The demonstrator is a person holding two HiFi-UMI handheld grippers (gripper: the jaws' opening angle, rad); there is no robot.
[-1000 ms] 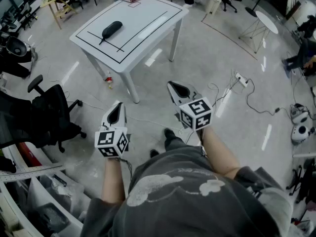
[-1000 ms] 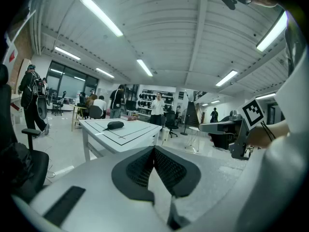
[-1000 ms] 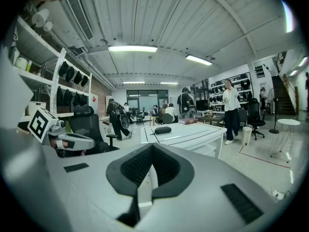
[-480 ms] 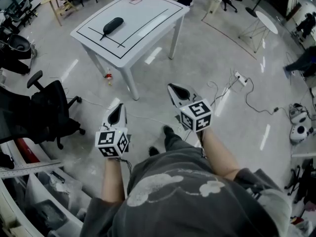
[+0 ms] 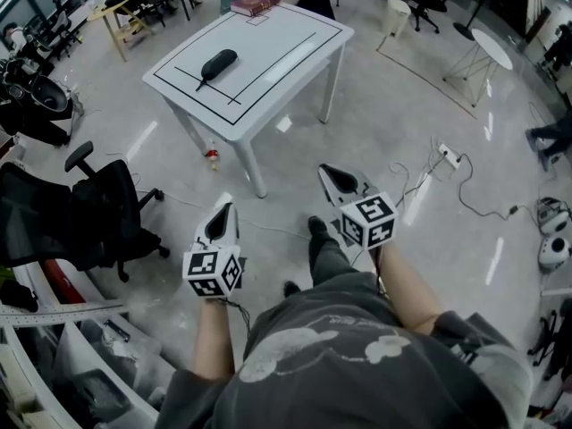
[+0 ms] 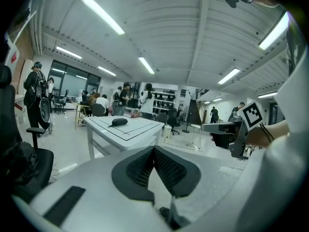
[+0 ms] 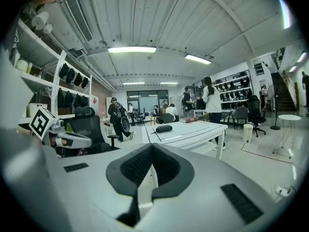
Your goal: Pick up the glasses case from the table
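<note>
The black oval glasses case (image 5: 219, 62) is lying on the white worktop (image 5: 299, 56), well apart at 12 o'clock from the left gripper (image 5: 224, 209) and 11 o'clock from the right gripper (image 5: 332, 172), both holding their fingers pressed together on nothing.

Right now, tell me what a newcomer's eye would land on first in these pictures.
The white table marked with black lines catches the eye first. It stands ahead on the shiny floor, with a dark glasses case lying near its left end. Closer in, the left claw and right claw are held out over the floor, both shut and empty, well short of the table.
</note>
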